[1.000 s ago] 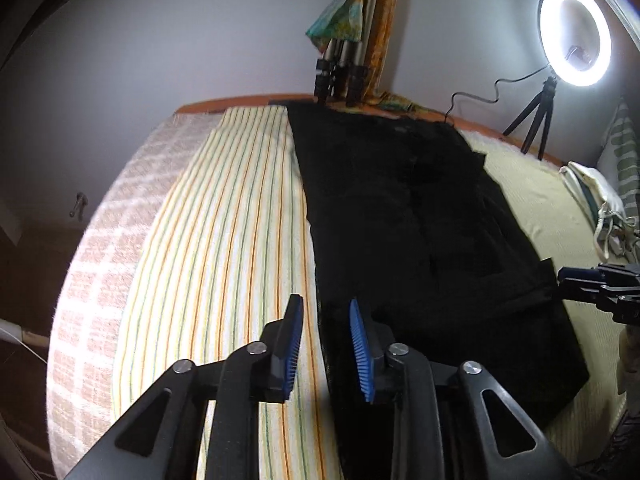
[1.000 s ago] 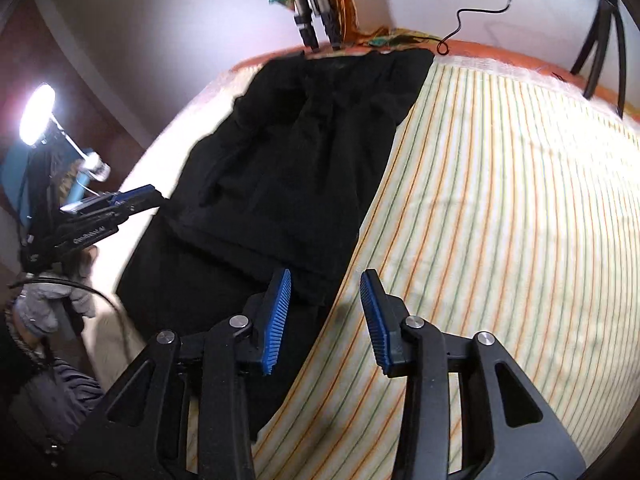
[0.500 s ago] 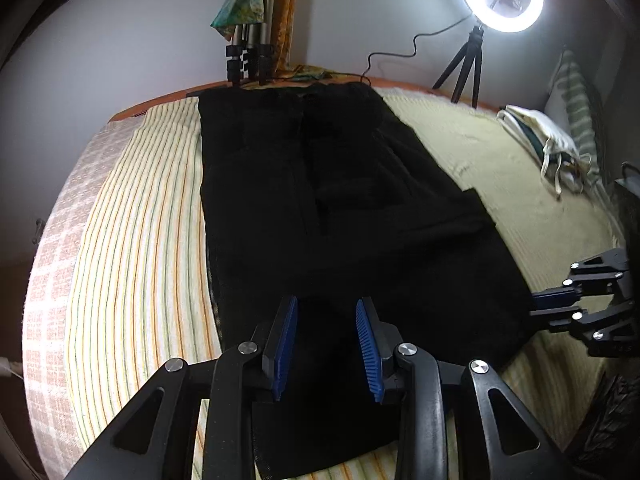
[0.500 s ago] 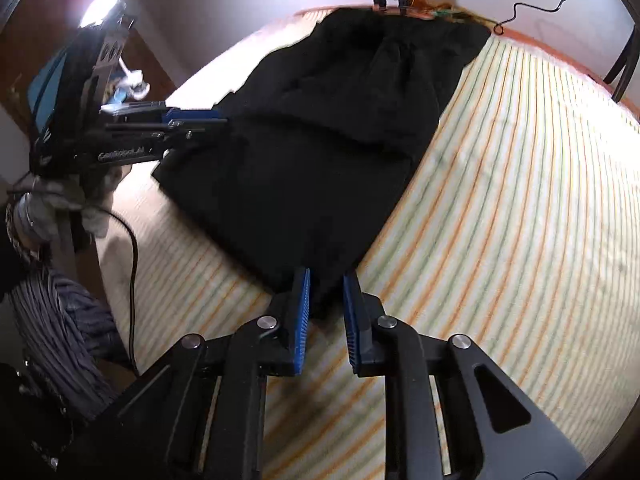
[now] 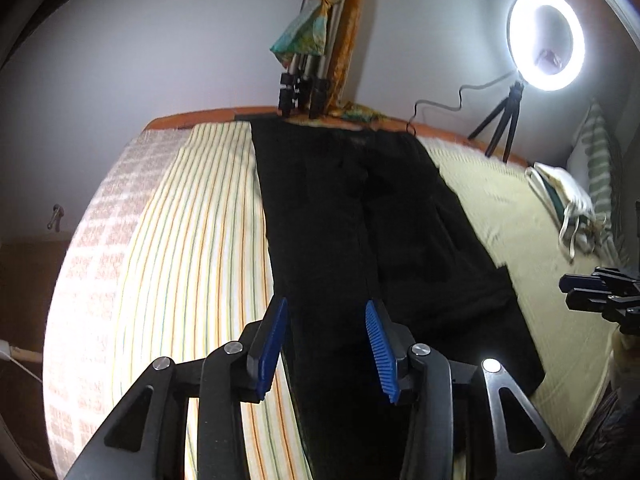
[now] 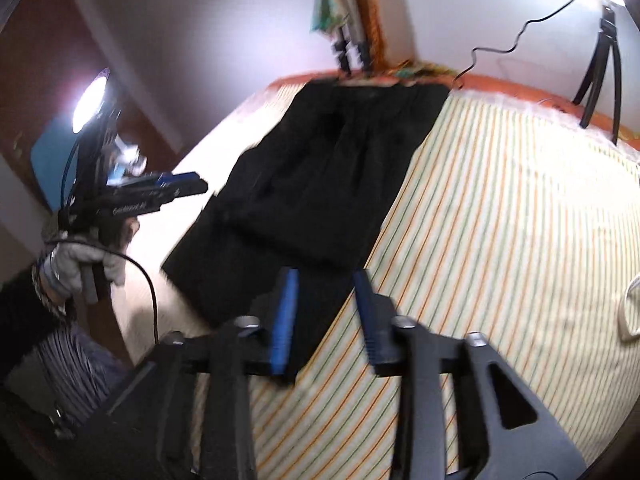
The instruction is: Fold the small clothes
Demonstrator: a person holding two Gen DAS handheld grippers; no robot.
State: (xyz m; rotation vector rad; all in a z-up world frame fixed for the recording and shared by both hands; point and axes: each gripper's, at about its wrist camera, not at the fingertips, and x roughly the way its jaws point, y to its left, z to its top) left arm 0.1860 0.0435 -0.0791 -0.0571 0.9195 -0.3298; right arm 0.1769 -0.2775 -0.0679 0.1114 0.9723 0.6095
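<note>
A black garment (image 5: 360,240) lies spread lengthwise on the striped bed cover (image 5: 200,220), its far end at the headboard. It also shows in the right wrist view (image 6: 320,184). My left gripper (image 5: 326,344) is open and empty, hovering over the garment's near left part. My right gripper (image 6: 326,312) is open and empty, above the garment's near right corner. The right gripper also shows at the right edge of the left wrist view (image 5: 592,292). The left gripper shows at the left of the right wrist view (image 6: 160,194), held by a gloved hand.
A lit ring light on a tripod (image 5: 544,40) stands at the bed's far right. Tripod legs with coloured cloth (image 5: 308,80) stand at the headboard. A white bag (image 5: 564,196) and striped pillow (image 5: 600,160) lie at the right. A second lamp (image 6: 90,100) is at the left.
Both grippers have opened wider and pulled back and up from the garment's near end. The right gripper, nearly shut at the near corner half a second ago, has let go. The right view is motion-blurred.
</note>
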